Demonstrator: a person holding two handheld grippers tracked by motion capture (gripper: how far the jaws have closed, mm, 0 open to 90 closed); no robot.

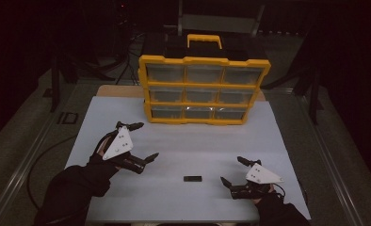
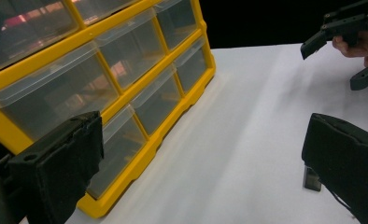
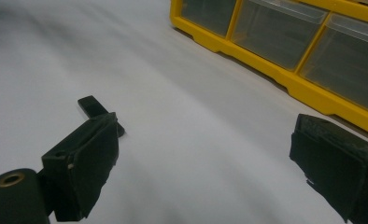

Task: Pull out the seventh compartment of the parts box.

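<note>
Spreading wide, the jaws of the right gripper (image 1: pixel 231 171) hold nothing and hover low over the white table (image 1: pixel 183 141) near the front right edge. The small black block (image 1: pixel 192 179) lies flat on the table just to the left of this gripper, apart from both jaws; in the right gripper view the same block (image 3: pixel 92 107) shows partly behind the left-hand jaw. The left gripper (image 1: pixel 144 141) is likewise parted and empty, held above the table's left half, between the block and the yellow drawer cabinet (image 1: pixel 204 89). The cabinet stands upright at the far side of the table with all nine clear drawers closed; their contents cannot be made out.

The step in hand appears to be the approach to the block. For a sound pickup, the nearer gripper should be turned so that its jaws straddle the block across its short sides, then lowered until the pads are level with the block's faces before closing. The block is thin and lies flat, so a high closure would likely slip over it. The other gripper should keep well apart from the closing path. The lower drawers (image 2: pixel 154 105) sit nearest the table surface.
</note>
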